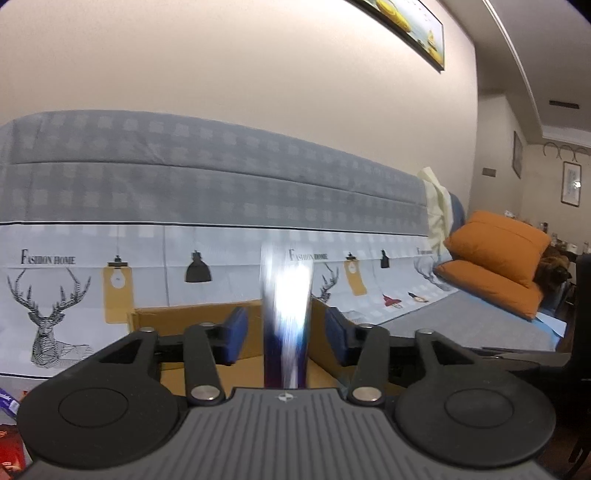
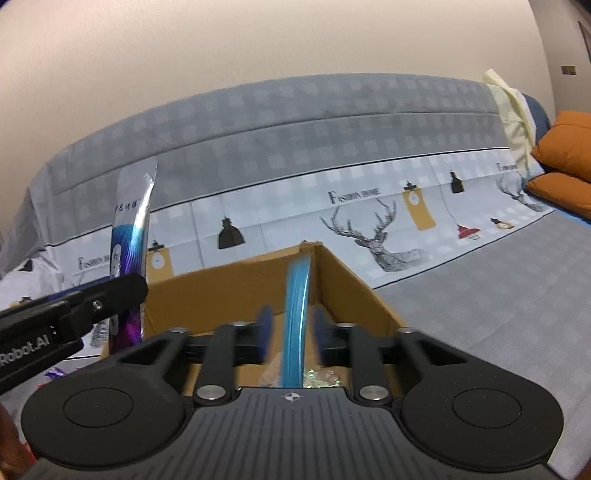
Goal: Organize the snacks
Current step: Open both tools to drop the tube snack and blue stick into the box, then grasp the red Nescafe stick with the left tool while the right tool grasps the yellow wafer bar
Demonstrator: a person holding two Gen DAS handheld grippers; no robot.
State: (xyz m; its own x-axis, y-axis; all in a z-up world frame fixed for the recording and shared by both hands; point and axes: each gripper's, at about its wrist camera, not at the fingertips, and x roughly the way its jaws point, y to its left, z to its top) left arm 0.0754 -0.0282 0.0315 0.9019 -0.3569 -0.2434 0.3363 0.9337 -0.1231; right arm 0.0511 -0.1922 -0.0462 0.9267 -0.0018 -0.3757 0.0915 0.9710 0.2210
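Note:
An open cardboard box (image 2: 343, 280) stands on the grey sofa seat; it also shows in the left wrist view (image 1: 192, 317). My left gripper (image 1: 284, 334) is open, its blue pads wide apart, with a blurred silver and purple snack packet (image 1: 286, 317) upright between them and touching neither. That packet (image 2: 131, 236) shows at the box's left edge in the right wrist view, beside the left gripper's arm (image 2: 74, 306). My right gripper (image 2: 293, 332) is open over the box, with a blurred blue packet (image 2: 295, 317) upright between its pads. Clear-wrapped snacks (image 2: 317, 376) lie inside the box.
The sofa back carries a grey cover with deer and lamp prints (image 2: 384, 229). Orange cushions (image 1: 495, 266) lie on the seat at the right. Snack packets (image 1: 9, 432) lie at the lower left. A framed picture (image 1: 410, 29) hangs on the wall above.

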